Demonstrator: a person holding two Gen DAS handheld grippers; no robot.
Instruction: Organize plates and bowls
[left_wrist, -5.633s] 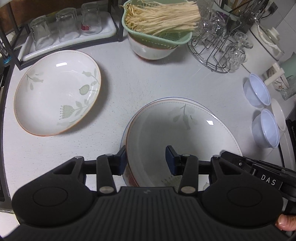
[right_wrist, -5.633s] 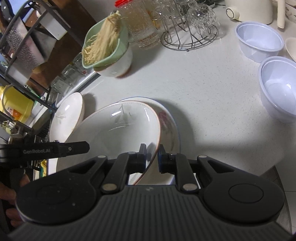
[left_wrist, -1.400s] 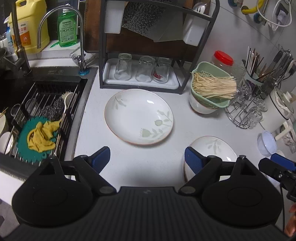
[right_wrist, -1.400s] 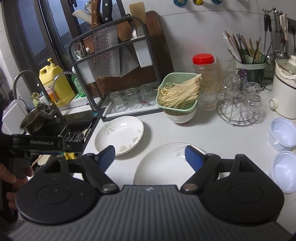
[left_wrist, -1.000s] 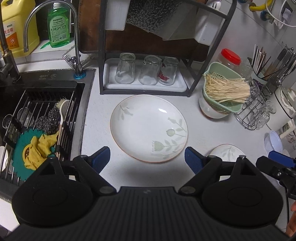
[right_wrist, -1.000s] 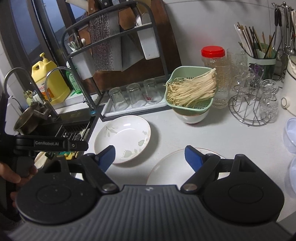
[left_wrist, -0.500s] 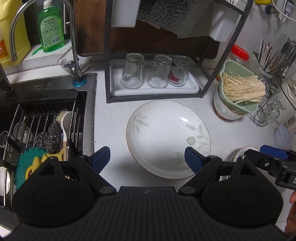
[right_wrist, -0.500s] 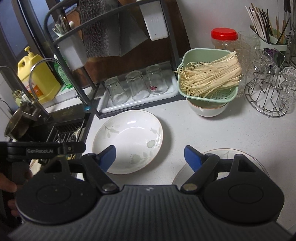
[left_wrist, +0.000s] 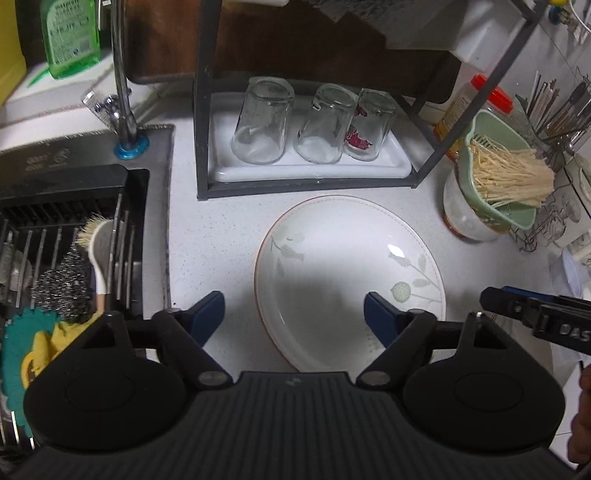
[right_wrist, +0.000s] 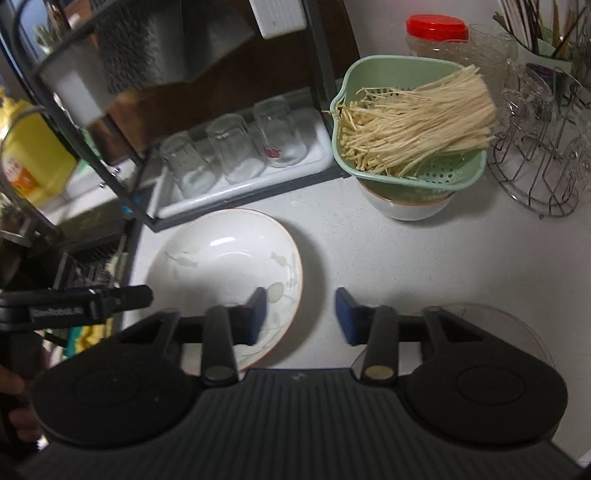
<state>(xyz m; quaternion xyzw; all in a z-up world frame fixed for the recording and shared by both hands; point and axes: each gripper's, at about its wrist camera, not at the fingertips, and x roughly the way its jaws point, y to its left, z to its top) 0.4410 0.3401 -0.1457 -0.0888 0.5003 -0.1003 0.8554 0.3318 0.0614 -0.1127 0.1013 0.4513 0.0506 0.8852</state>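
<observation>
- Plate (left_wrist: 343, 258): white, orange rim, pale green leaf sprigs.
- Colander (right_wrist: 410, 122): mint green; mushrooms (right_wrist: 417, 122) cream.
- Jar lid (right_wrist: 436, 24): red.
- Counter (right_wrist: 388, 254): white, speckled.

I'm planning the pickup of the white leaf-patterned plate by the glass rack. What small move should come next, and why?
Probably lower the right gripper until the white leaf-patterned plate's near rim sits between its closing jaws. That rim already lies between them, not yet pinched, while the left gripper hangs open over the plate.
</observation>
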